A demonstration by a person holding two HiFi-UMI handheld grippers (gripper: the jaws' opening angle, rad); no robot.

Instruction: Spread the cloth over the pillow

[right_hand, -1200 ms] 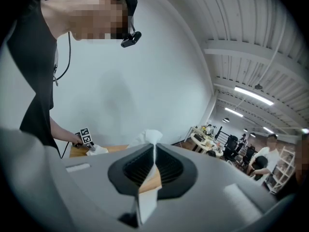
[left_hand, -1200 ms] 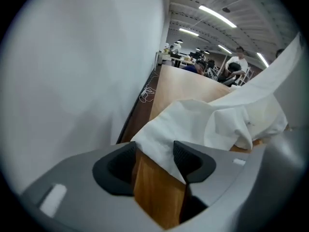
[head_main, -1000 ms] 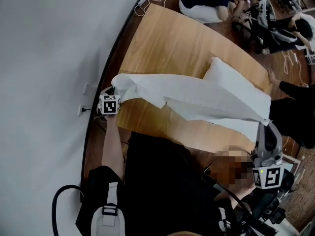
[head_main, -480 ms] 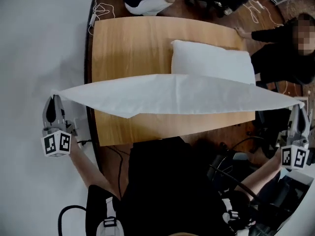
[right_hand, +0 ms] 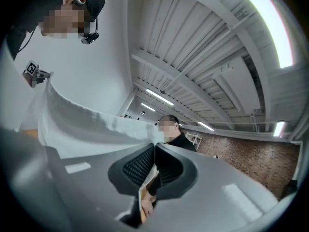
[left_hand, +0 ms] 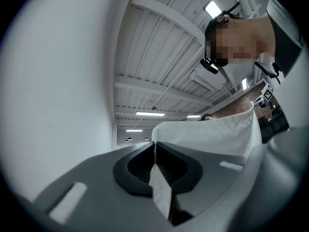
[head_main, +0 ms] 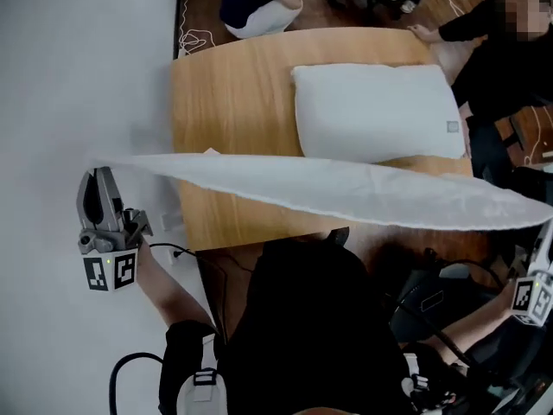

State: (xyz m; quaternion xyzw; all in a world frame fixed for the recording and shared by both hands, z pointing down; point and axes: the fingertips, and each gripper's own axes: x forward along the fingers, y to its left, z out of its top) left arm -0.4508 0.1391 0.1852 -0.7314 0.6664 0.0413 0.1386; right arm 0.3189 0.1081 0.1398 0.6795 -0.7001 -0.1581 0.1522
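White cloth (head_main: pixel 346 193) clamped taut between left gripper (head_main: pixel 98 180), right gripper (head_main: pixel 546 236).

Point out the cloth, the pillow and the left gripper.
cloth (head_main: pixel 346 193), head view, middle of the stretched sheet.
pillow (head_main: pixel 376 111), head view, centre of its top face.
left gripper (head_main: pixel 98 175), head view, between its fingertips, shut on the cloth's corner.

The cloth (head_main: pixel 346 193) is thin, matt white fabric; the pillow (head_main: pixel 371 111) is smooth, matt white cloth; the table (head_main: pixel 233 93) is smooth, satin light wood.
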